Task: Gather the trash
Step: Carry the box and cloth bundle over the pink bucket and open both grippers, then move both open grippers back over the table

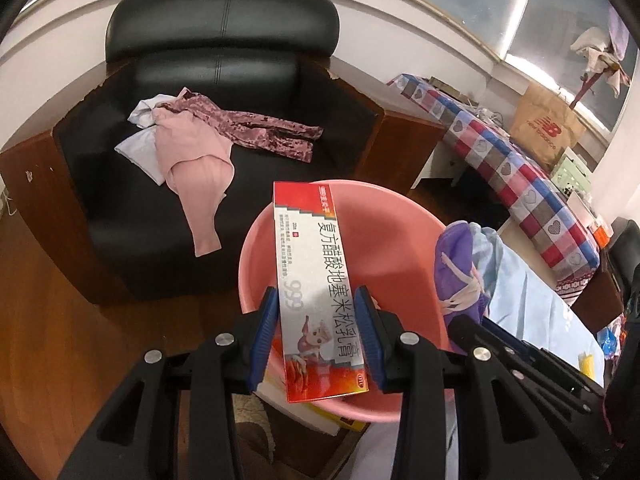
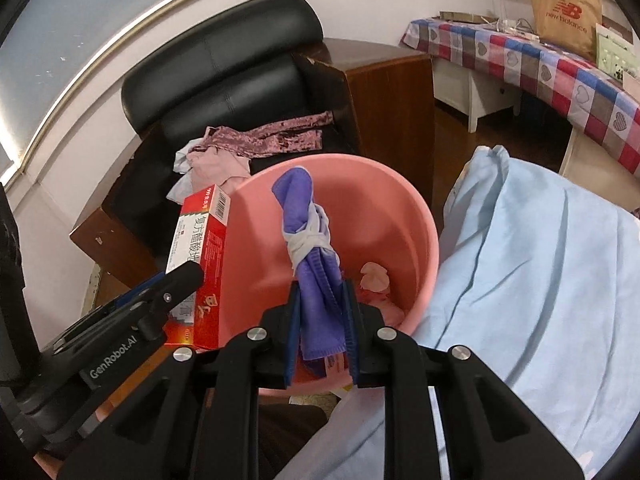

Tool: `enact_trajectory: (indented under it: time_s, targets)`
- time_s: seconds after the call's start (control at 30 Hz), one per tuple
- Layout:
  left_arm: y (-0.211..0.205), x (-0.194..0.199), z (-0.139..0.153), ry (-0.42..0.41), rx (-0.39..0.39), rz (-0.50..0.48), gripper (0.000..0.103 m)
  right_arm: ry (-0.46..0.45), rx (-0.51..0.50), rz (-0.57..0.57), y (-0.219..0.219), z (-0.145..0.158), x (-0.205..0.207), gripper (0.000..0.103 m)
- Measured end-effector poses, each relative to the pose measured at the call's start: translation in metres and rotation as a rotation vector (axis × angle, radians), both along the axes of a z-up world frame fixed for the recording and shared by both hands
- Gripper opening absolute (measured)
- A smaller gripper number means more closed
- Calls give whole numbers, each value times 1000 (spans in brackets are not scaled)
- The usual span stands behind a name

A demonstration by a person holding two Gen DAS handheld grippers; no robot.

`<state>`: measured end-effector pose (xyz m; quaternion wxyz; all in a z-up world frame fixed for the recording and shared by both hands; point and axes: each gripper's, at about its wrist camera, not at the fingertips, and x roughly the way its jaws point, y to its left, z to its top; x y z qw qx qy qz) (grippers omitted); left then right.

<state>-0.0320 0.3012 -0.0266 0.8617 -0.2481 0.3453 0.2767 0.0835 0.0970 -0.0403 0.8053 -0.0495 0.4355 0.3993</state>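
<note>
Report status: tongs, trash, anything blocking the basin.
Left tongs shut on red ointment box. Right tongs shut on purple mask bundle. Both over pink basin. Nothing in the way.

A home: clothes-strewn armchair, bedding, heart-patterned tablecloth.

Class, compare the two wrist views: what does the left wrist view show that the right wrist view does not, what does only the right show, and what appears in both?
Only the left wrist view: the printed front face of the red medicine box and the whole pink garment spread on the black armchair.

Only the right wrist view: crumpled pink scraps inside the pink basin, and the box's barcode end.

Both: the basin, the box in the left gripper, the purple cloth bundle in the right gripper, the armchair, the light blue sheet, the checked tablecloth.
</note>
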Motion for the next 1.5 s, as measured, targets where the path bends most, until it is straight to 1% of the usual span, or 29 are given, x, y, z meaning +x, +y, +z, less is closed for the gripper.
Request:
enact_trajectory:
  time_s: [0.23,0.27,0.3,0.4,0.47,0.6,0.63,0.67,0.7,0.77,0.87,1.03,1.07,1.23,1.4,1.5]
  targets:
    - [3,8,-11,26,-11,-12,38,12,-26,-3,11,-10,3,20]
    - [2,10,-12,31,-13,-15,22,15,-25,-3,12,-11,3,20]
    - [2,11,-14,37,-22,-23,20,17,-24,-4,12,-11,4,20]
    - [3,10,-18,40,-33,-12,20,24,-19,-3,12,-13,5,20]
    - [3,9,-18,40,-39,-12,20,26,-19,-8,12,-13,5,24]
    - [3,5,-16,39,-41,4,21,35,-26,-23,11,-14,7,25]
    - [3,4,-15,35,-45,11,21,36,-27,-26,11,-14,7,25]
    - [3,2,-14,34,-47,14,24,35,-28,-27,10,-13,6,27]
    - [3,1,-13,33,-47,18,24,34,-28,-27,10,-13,6,31]
    - [3,-2,-11,33,-41,21,24,27,-23,-26,9,-11,5,34]
    - [0,-7,-7,29,-39,19,32,16,-18,-21,5,-7,2,34]
    - [-7,-14,2,21,-37,3,38,-5,-17,-10,-5,0,-9,34]
    - [-9,-15,3,20,-34,0,40,-13,-19,-8,-7,2,-12,34]
    - [-26,-20,11,12,-24,-49,43,-55,-21,-3,-30,12,-23,34]
    - [-39,-20,15,4,-54,-94,46,-68,-27,-18,-57,17,-34,34]
    - [-48,-20,15,-2,-87,-123,47,-71,-36,-32,-74,16,-40,34]
